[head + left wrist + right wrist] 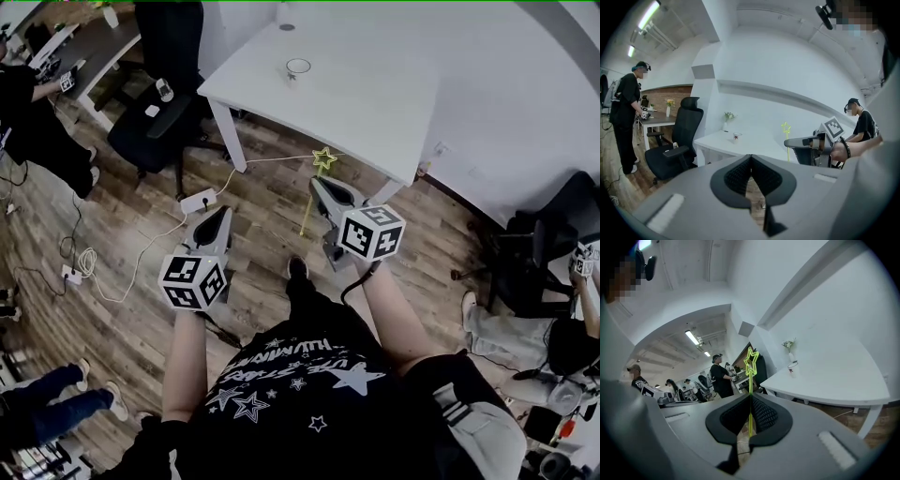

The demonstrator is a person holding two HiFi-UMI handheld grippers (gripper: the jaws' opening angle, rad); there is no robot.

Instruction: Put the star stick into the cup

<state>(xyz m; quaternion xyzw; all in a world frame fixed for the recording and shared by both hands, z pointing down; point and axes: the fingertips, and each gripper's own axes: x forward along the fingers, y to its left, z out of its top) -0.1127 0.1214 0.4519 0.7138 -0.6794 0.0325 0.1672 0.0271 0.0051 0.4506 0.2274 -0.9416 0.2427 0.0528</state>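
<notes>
The star stick is a thin yellow-green rod topped by an outline star. My right gripper is shut on its rod and holds it upright above the wooden floor; the star rises past the closed jaws in the right gripper view. From the left gripper view the stick shows at the right. The clear glass cup stands on the white table, ahead of both grippers; it appears small in both gripper views. My left gripper is shut and holds nothing.
A black office chair stands left of the table. Cables and a power strip lie on the floor. A small vase with flowers stands at the table's far side. Other people stand at the left and sit at the right.
</notes>
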